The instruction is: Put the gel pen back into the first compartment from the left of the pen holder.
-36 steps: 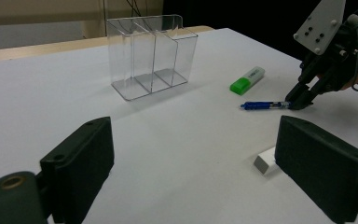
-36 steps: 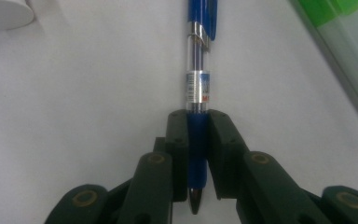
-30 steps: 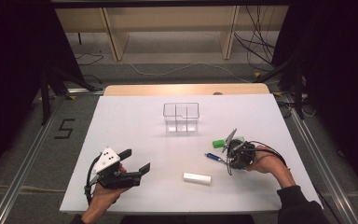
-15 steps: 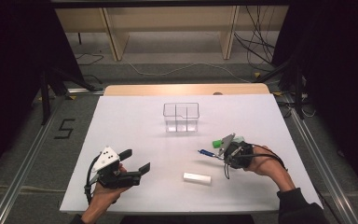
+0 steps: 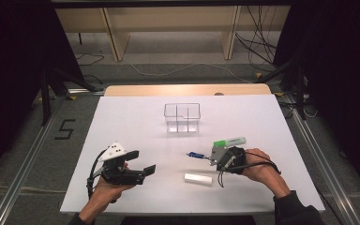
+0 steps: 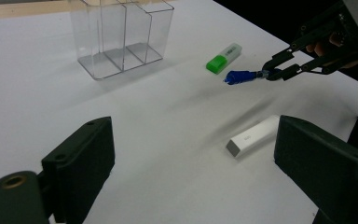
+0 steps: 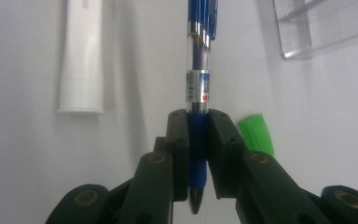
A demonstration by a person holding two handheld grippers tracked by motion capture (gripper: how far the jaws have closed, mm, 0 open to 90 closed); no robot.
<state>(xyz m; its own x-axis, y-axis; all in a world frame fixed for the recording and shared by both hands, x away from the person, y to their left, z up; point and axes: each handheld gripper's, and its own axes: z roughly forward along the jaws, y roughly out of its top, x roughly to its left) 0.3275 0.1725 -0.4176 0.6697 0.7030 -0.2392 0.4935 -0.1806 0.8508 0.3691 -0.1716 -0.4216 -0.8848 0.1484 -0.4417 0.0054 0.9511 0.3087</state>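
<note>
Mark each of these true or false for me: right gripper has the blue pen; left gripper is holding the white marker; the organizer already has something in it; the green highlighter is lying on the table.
1. The right gripper grips the blue pen. True.
2. The left gripper holds the white marker. False: its jaws are open and empty; the marker lies on the table.
3. The clear organizer holds an item. False: its compartments look empty.
4. The green highlighter lies on the table. True.
</note>
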